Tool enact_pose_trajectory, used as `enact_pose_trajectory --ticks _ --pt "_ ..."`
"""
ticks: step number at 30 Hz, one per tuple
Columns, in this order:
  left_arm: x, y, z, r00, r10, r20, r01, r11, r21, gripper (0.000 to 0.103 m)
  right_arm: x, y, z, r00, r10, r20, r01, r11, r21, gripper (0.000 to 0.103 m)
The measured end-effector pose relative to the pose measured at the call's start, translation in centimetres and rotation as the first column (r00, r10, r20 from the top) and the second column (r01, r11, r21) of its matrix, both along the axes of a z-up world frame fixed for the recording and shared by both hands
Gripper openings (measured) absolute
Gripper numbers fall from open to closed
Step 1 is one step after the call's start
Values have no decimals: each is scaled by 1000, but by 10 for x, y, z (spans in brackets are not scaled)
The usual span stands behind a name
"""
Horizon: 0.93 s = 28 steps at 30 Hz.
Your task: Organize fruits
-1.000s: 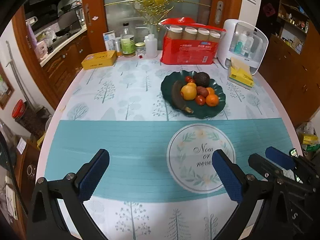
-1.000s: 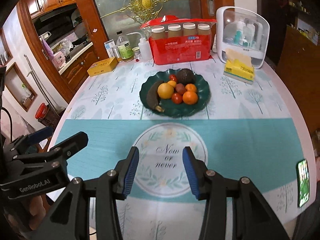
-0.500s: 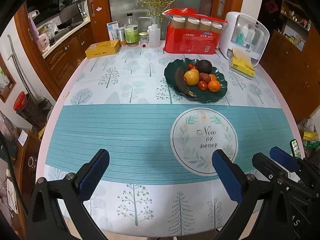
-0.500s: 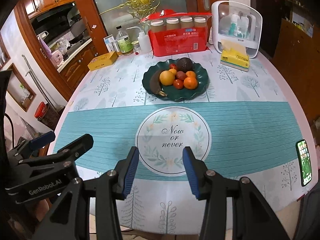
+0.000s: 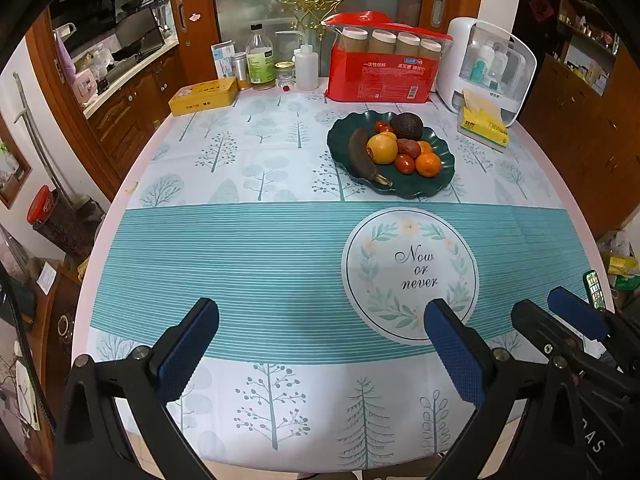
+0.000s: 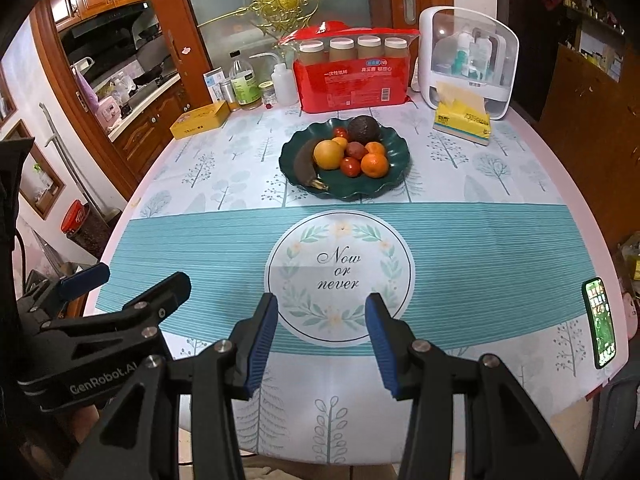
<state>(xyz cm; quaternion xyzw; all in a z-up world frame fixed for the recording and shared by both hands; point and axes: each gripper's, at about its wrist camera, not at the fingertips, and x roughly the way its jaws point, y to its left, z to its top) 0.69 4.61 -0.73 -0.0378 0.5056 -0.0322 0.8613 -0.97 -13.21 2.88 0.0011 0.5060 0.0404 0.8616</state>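
A dark green scalloped plate [image 5: 440, 186] [image 6: 384, 190] stands past the middle of the round table. On it lie a blackened banana [image 5: 360, 154] [image 6: 302, 164], a yellow-orange fruit [image 5: 382, 148] [image 6: 328, 154], an avocado [image 5: 406, 125] [image 6: 363, 128], tangerines [image 5: 428, 164] [image 6: 375, 165] and small red tomatoes [image 5: 405, 163] [image 6: 351, 166]. My left gripper [image 5: 320, 344] is open wide and empty above the table's near edge. My right gripper [image 6: 320, 336] is open and empty, also near that edge, beside the left one.
At the back stand a red pack of paper cups [image 5: 380, 72], a white cosmetics box [image 5: 488, 68], a yellow tissue pack [image 5: 482, 122], bottles [image 5: 260, 60] and a yellow tin [image 5: 204, 95]. A phone [image 6: 599, 322] lies at the right edge.
Both grippers have drawn back toward the table's near edge, so the plate looks farther away. Both stayed open and empty. The fruit has not moved.
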Motion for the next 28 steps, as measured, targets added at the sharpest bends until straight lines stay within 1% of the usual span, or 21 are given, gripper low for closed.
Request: enact_pose_trajectory --ticks 10,28 --pt "-2 3 -3 1000 0 -2 0 1000 1 102 -3 0 -3 1000 -1 -6 1 1000 -16 46" --pt "-10 10 -9 1000 -15 0 15 1000 8 100 -13 3 -6 1000 -10 -1 10 1000 -14 46"
